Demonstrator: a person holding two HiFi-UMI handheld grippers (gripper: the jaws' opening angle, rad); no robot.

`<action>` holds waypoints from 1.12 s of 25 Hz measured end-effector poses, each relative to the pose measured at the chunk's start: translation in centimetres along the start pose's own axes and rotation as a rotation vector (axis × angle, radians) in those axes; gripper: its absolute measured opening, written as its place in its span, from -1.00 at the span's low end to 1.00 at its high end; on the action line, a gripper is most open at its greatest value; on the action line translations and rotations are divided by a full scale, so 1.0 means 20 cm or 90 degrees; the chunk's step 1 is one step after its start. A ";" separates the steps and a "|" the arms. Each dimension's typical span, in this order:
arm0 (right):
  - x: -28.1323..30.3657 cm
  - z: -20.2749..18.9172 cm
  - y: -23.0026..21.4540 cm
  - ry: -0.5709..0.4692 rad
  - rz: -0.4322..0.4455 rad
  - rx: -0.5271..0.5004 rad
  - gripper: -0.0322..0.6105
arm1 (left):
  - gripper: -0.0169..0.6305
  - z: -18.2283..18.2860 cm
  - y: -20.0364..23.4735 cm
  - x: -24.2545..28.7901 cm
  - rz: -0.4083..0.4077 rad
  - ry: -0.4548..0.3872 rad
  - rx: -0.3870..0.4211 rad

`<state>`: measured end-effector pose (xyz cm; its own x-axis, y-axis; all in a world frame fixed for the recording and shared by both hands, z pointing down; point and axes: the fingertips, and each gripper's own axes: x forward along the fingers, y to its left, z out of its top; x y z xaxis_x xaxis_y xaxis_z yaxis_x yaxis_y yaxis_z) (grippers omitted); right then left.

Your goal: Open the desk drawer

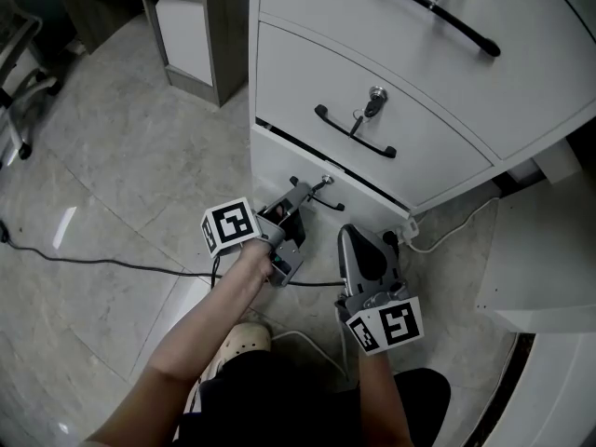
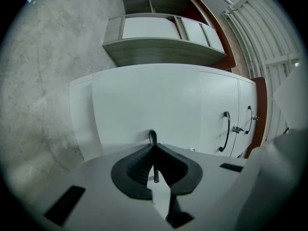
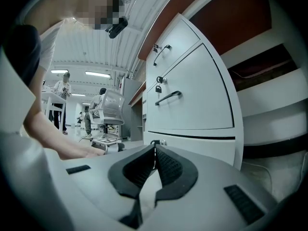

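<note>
I pinch the drawer's [image 1: 279, 161] handle [image 1: 333, 203], seemingly rigid and slick, in the left tongs [image 1: 312, 192]; the right tongs [image 1: 348, 236] sit alongside, pressed together and empty.

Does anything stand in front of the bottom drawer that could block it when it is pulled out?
Possibly the right gripper: it sits shut, just before the drawer front, right of the handle that the left gripper grips. It probably must back away too.
</note>
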<state>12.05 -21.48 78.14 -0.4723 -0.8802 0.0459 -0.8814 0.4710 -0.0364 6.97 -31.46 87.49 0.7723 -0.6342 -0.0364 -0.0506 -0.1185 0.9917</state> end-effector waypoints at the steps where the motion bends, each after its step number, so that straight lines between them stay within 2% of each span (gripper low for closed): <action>1: -0.01 0.01 0.00 0.000 0.001 -0.003 -0.85 | -0.86 -0.01 0.00 -0.02 0.000 -0.002 0.000; 16: -0.17 0.08 0.06 0.016 0.019 0.001 -0.85 | -0.86 -0.07 -0.01 -0.20 0.034 0.002 -0.004; 22: -0.21 0.18 0.10 -0.007 0.032 -0.006 -0.85 | -0.86 -0.10 -0.02 -0.29 0.044 -0.002 -0.006; 28: -0.29 0.27 0.06 -0.031 0.019 0.027 -0.85 | -0.86 -0.12 -0.02 -0.32 0.053 0.009 0.001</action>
<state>13.73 -16.17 72.54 -0.4965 -0.8680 -0.0043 -0.8652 0.4952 -0.0788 3.51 -25.53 87.67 0.7747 -0.6305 0.0476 -0.1156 -0.0672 0.9910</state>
